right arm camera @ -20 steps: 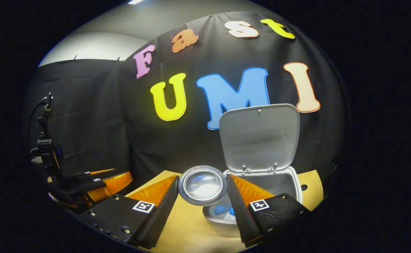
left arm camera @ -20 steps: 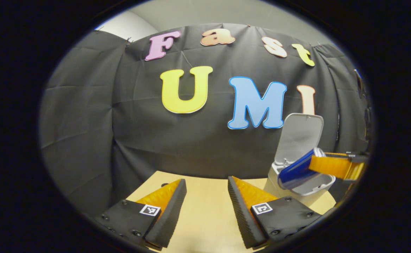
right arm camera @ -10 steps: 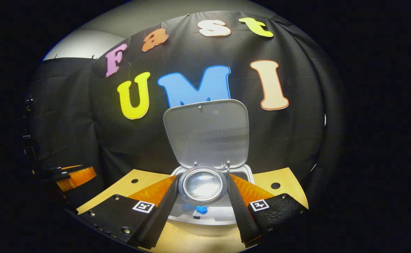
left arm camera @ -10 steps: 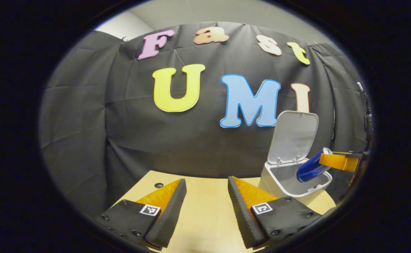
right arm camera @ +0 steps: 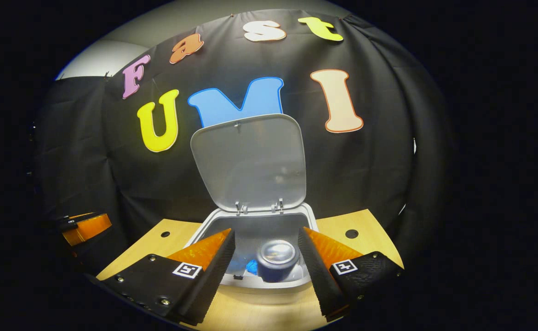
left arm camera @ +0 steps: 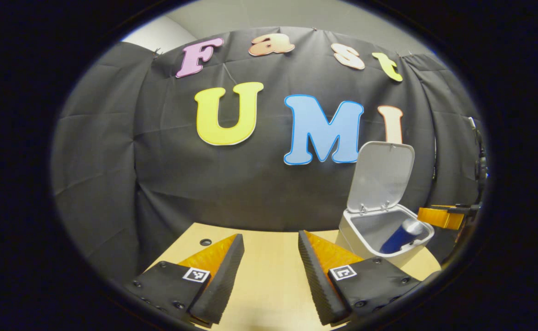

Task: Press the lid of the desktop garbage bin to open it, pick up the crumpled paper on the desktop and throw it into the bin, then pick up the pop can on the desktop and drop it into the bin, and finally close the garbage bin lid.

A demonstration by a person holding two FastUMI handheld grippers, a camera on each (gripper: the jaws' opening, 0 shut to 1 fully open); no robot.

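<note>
Right gripper view: both tongs gape empty, right tongs (right arm camera: pixel 265 250) just above the can (right arm camera: pixel 277 260), which seems to lean in the bin (right arm camera: pixel 269 285); the lid (right arm camera: pixel 249 162) might jam on it.

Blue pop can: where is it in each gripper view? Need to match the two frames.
Left gripper view: the blue metal pop can sits lower right, leaning inside the open white plastic garbage bin, top end up.
Right gripper view: the can sits bottom centre, inside the bin, seen between the right tongs, which stand apart from it.
Shared landmark: the bin's raised grey lid, upright behind the can.
</note>
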